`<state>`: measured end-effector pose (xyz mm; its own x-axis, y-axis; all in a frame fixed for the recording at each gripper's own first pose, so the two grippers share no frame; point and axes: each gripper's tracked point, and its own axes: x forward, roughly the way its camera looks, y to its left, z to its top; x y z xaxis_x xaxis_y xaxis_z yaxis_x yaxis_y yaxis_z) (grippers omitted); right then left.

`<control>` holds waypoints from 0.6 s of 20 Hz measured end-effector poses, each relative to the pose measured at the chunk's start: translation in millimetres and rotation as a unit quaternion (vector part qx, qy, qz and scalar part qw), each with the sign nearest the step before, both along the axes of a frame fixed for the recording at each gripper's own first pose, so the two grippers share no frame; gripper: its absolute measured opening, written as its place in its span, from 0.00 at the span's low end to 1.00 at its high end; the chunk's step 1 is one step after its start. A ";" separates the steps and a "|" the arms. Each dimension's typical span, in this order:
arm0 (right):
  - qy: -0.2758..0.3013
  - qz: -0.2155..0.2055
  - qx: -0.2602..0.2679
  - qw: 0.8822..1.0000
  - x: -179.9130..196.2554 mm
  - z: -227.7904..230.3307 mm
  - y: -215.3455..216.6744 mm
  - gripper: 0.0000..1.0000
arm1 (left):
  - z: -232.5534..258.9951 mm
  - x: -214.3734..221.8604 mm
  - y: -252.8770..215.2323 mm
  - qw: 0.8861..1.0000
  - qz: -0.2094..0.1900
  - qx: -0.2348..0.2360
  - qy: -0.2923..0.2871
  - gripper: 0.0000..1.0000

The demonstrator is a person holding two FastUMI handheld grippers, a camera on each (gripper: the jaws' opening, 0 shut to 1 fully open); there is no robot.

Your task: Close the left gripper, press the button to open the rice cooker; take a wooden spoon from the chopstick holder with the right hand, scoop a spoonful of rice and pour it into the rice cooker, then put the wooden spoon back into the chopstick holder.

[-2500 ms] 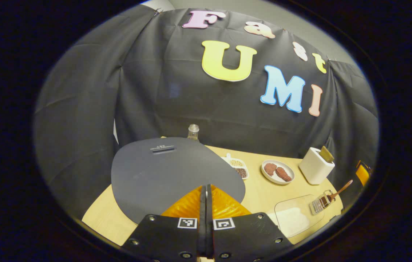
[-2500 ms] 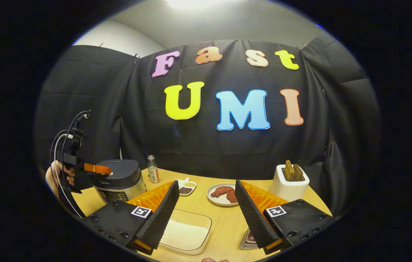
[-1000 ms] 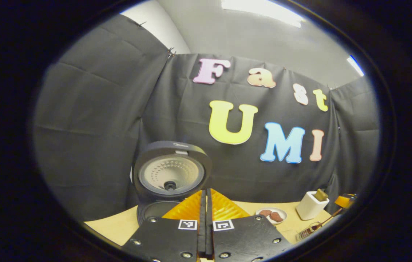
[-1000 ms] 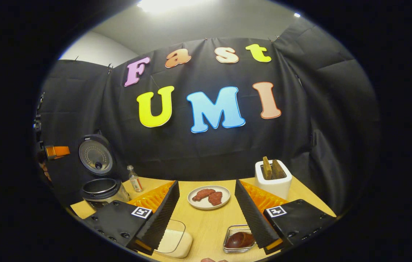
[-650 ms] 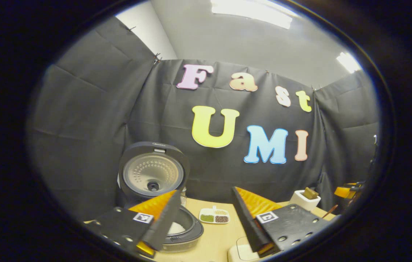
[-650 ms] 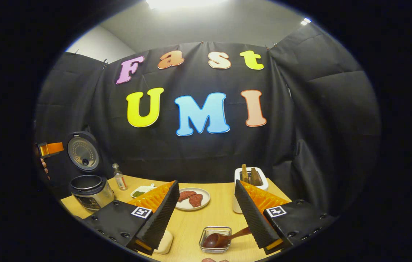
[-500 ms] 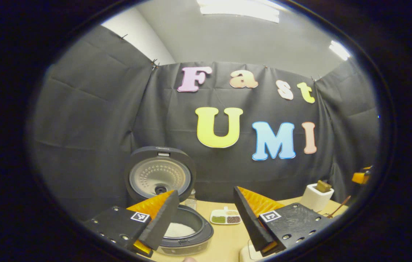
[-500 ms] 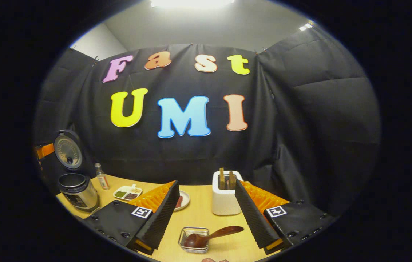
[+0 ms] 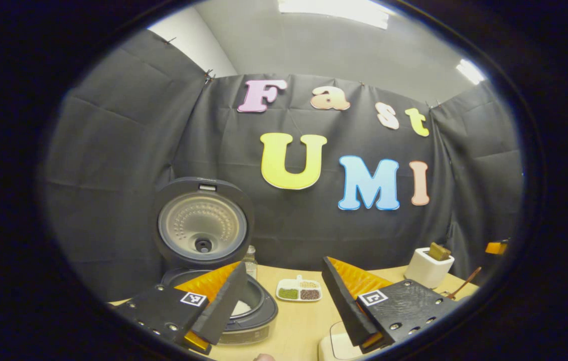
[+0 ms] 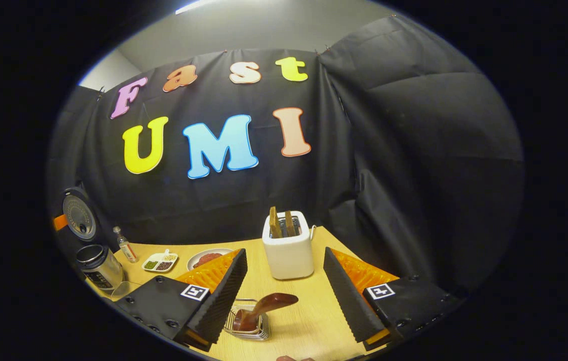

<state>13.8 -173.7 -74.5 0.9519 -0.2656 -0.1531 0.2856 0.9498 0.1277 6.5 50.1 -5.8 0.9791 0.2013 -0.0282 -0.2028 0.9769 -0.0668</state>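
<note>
Both the left gripper and the right gripper have black ribbed fingers, orange backing, square printed tags and round screws

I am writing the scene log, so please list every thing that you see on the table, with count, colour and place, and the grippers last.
rice cooker: 1, dark grey, lid up, table's left end
wooden spoon: 1, brown, standing in the holder
chopstick holder: 1, wire, table's front, between the right gripper's fingers
toaster: 1, white, two slices in it, behind the holder
bottle: 1, clear, beside the cooker
divided dish: 1, white, table's middle
plate: 1, white, reddish food
left gripper: black and orange, open
right gripper: black and orange, open
</note>
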 end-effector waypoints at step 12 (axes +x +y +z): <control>0.001 0.007 0.120 0.993 34.5 -78.1 1.2 0.98 | -16.3 1.0 -31.7 0.998 -0.032 0.038 0.031 0.92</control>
<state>48.3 -172.5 -152.7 0.9550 -0.2079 -0.2116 0.2728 0.8957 0.3511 7.5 18.4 -22.1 0.9870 0.1422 -0.0755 -0.1411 0.9898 0.0194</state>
